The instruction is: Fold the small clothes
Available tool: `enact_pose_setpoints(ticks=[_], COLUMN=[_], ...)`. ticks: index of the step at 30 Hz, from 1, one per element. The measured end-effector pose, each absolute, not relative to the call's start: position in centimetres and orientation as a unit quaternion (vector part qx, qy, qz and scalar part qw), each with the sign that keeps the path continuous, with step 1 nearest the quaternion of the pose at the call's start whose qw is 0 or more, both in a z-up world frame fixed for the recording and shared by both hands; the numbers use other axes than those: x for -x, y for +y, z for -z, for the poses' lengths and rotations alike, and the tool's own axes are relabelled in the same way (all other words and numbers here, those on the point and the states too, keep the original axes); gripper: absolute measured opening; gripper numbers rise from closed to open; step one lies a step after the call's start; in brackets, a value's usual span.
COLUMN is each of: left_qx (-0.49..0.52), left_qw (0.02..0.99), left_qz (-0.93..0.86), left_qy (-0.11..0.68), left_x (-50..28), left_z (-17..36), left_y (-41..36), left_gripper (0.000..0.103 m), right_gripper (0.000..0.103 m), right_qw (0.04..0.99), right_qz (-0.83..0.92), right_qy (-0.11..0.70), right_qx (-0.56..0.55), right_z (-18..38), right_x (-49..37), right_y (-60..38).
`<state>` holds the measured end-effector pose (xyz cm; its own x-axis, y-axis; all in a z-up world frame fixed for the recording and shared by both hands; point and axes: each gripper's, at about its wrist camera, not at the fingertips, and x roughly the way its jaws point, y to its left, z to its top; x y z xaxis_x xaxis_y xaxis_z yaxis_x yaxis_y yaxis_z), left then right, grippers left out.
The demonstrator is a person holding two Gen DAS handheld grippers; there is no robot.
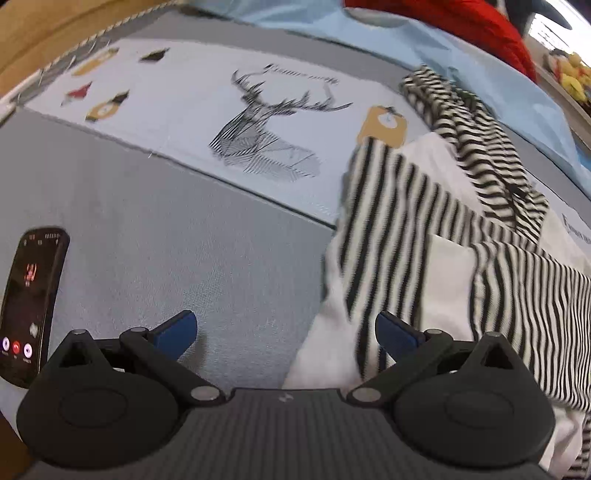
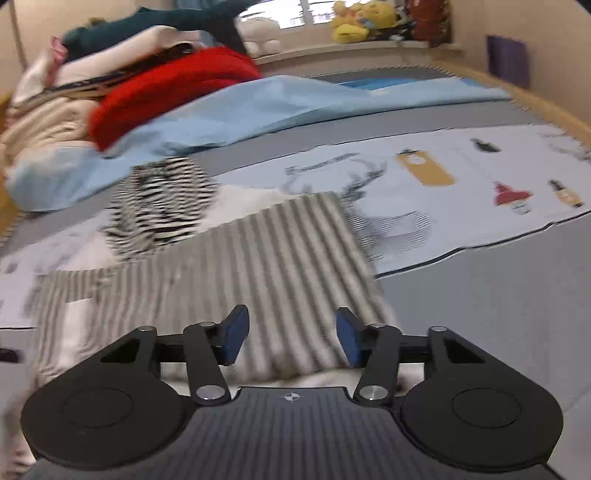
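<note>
Two grippers in play, one per view, and both stand with their blue pads spread and nothing between them. The left gripper (image 1: 286,334) hangs at the bottom of its frame over grey bedding (image 1: 147,229), its right-hand pad (image 1: 393,336) against the edge of the striped garment (image 1: 399,221), which fills the right half of that view, black-and-white stripes with white panels. A second, bunched striped piece (image 1: 476,147) sits at its upper right; whether it is a separate garment or part of the same one is not clear. One phone (image 1: 31,306), screen lit, lies at the left edge. One deer print (image 1: 266,122) marks the pale sheet in the upper middle. In the right wrist view, heavily blurred, the right gripper (image 2: 291,339) is low centre above the flat striped garment, centre left. One red garment (image 2: 173,92) tops a clothes pile (image 2: 55,110) at upper left, beside one light blue cloth (image 2: 277,107). Yellow plush toys (image 2: 362,18) line the sill at top.
</note>
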<state>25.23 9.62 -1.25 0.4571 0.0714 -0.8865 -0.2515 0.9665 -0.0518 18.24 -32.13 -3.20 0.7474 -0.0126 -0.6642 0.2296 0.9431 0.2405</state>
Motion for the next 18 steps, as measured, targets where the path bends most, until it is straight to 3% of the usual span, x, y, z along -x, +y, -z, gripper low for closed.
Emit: enact_pose_setpoints(ticks=[8, 18], left_qx=[0.032, -0.014], left_qw=[0.871, 0.881], left_qz=[-0.046, -0.031], left_qy=[0.488, 0.471], left_x=[-23.3, -22.6], left_z=[0.1, 0.1], left_y=[5.3, 3.1], left_gripper=[0.103, 0.103], right_gripper=[0.062, 0.063], right_qw=[0.938, 0.927], right_qz=[0.015, 0.021], right_qy=[0.343, 0.371], right_qx=[-0.046, -0.05], right_z=[2.5, 3.7], right_x=[-16.8, -18.4], right_y=[-27.3, -28.1])
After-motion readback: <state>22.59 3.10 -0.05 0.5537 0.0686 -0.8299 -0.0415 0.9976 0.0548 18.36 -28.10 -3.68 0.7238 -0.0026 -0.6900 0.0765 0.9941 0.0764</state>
